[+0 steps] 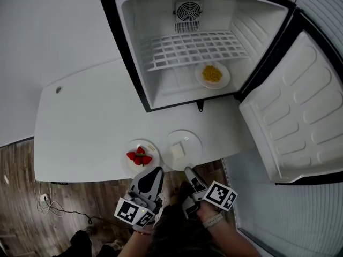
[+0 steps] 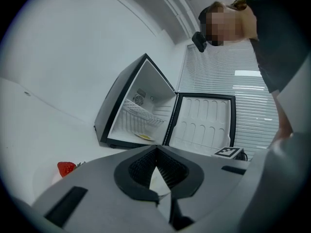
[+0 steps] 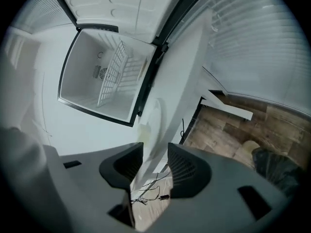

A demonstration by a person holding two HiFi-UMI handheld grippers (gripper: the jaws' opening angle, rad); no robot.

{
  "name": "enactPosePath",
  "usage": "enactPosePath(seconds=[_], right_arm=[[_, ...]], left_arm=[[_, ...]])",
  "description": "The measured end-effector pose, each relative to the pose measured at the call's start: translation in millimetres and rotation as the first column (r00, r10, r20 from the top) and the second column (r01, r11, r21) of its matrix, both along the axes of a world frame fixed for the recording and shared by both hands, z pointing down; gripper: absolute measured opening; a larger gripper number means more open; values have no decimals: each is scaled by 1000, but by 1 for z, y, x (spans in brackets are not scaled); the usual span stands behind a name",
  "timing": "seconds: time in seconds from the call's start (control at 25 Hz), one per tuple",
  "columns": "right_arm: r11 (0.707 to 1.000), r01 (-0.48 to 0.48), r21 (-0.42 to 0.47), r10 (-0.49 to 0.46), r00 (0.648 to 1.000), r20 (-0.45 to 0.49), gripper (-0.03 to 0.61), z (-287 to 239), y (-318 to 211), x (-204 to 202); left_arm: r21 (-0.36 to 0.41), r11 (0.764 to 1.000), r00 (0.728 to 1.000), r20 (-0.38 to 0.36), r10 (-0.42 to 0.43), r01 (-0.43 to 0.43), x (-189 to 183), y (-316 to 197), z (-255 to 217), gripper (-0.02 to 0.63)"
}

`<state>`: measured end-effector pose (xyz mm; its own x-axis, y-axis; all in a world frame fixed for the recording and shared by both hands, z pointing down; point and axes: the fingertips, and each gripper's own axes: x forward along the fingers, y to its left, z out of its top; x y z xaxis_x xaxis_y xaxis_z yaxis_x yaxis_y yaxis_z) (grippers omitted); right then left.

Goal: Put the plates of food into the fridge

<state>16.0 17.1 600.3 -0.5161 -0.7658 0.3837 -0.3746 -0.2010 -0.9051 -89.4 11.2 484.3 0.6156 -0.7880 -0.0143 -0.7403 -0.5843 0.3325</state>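
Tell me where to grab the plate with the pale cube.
Probably pinch the near rim of the plate, from the front edge of the table, where the right hand-held gripper is, jaws open. It lies flat and shallow, so only the rim is pinchable; the cube sits mid-plate.

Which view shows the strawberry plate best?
Head view: the whole strawberry plate is visible, unobstructed. Left gripper view catches only one strawberry at lower left; right gripper view doesn't show it.

Seen from high above, steeply down, over bench [image 1: 80, 138] and open fridge [image 1: 238, 23]. In both gripper views, seen low by the bench edge, facing that same fridge.
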Motion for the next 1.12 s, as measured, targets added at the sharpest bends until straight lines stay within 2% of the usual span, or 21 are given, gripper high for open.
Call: enactPosePath(seconds=[0.28, 0.48, 0.76, 1.12], right_arm=[[993, -78, -92, 85, 994, 72, 137, 10, -7, -1], [972, -127, -197, 158, 976, 150, 133, 14, -7, 2], [982, -118, -147, 145, 972, 187, 21, 5, 0, 3], [989, -117, -95, 134, 969, 205, 21, 5, 1, 4]], left_arm=[[-19, 1000, 1000, -12, 3, -3, -2, 1, 8, 6], [-29, 1000, 1000, -20, 0, -1, -6, 2, 12, 6], [-44, 999, 1000, -29, 9, -10, -7, 3, 13, 6], [-46, 998, 999, -33, 31, -32, -1, 1, 14, 6]])
